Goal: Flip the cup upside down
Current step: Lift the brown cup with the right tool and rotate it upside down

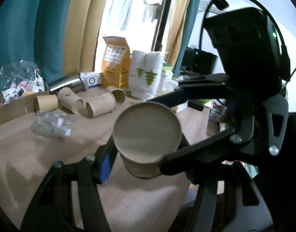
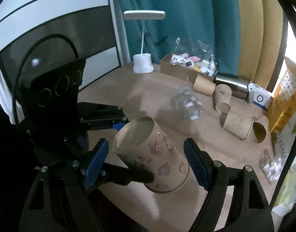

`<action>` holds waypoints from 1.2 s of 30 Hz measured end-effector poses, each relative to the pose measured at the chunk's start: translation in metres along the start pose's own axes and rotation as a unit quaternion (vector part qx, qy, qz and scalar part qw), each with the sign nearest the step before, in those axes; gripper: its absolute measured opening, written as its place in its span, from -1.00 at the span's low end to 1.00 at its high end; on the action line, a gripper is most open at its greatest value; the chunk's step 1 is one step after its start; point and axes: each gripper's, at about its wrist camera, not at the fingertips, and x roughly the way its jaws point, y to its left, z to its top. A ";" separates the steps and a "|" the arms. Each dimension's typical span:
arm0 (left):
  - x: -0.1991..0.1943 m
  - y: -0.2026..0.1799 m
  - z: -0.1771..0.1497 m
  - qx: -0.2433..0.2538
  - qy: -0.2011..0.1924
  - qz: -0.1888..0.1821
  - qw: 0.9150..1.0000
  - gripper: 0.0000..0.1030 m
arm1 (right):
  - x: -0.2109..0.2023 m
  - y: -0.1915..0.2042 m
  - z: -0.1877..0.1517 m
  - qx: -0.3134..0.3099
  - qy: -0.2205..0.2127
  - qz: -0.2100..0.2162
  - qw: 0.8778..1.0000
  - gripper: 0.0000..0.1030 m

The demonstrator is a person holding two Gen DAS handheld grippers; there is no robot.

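Currently the cup (image 1: pixel 148 129) is held off the table (image 1: pixel 41 154), over its near edge, and tilted. The left gripper (image 1: pixel 148 162) is clamped across the cup's body. The right wrist view shows this best: one finger crosses the front of the wall and the other finger's blue tip meets the upper end.

The right gripper (image 2: pixel 148 159) stands wide apart, with a blue pad off each end of the cup. Its pads (image 2: pixel 194 166) lie just beside the paper; actual contact cannot be confirmed.

In the left wrist view only one round end of the cup faces the camera, and the printed wall is mostly hidden. That view does not settle whether this end is the mouth or the base. The left gripper's own right finger is largely covered there by a finger of the right gripper. The right wrist view shows the pink print and a wider, lipped end lying lowest, toward the right.

Further back, four plain cups (image 2: pixel 238 125) lie on their sides near the table's far edge. A clear bottle (image 2: pixel 189 104) lies before them, blurred. A box (image 2: pixel 178 65) of soft toys sits at the far edge under crumpled film.

Only the right wrist view shows the lamp (image 2: pixel 143 38). Only the left shows the cup stacks (image 1: pixel 148 65); both show the orange bag (image 1: pixel 116 61), cut off in the right wrist view.
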 end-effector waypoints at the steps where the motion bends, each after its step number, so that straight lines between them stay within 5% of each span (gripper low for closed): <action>1: -0.001 -0.002 -0.002 0.002 0.001 -0.002 1.000 0.18 | 0.000 0.003 -0.002 -0.001 0.003 -0.002 1.000 0.60; 17: -0.015 -0.034 -0.024 0.062 0.008 0.008 0.998 0.18 | 0.006 0.040 -0.011 -0.047 0.054 -0.007 0.997 0.55; 19: -0.015 -0.036 -0.026 0.063 0.010 0.010 0.998 0.18 | 0.006 0.042 -0.012 -0.053 0.054 -0.022 0.997 0.37; 30: -0.021 -0.044 -0.027 0.068 0.016 0.017 0.997 0.22 | 0.003 0.045 -0.013 -0.049 0.051 -0.020 0.997 0.35; 34: -0.018 -0.044 -0.029 0.066 0.020 0.053 0.996 0.59 | -0.002 0.043 -0.015 -0.036 0.033 -0.026 0.998 0.34; 36: -0.017 -0.042 -0.032 0.061 0.021 0.054 0.996 0.61 | -0.005 0.041 -0.017 -0.026 0.026 -0.031 0.999 0.30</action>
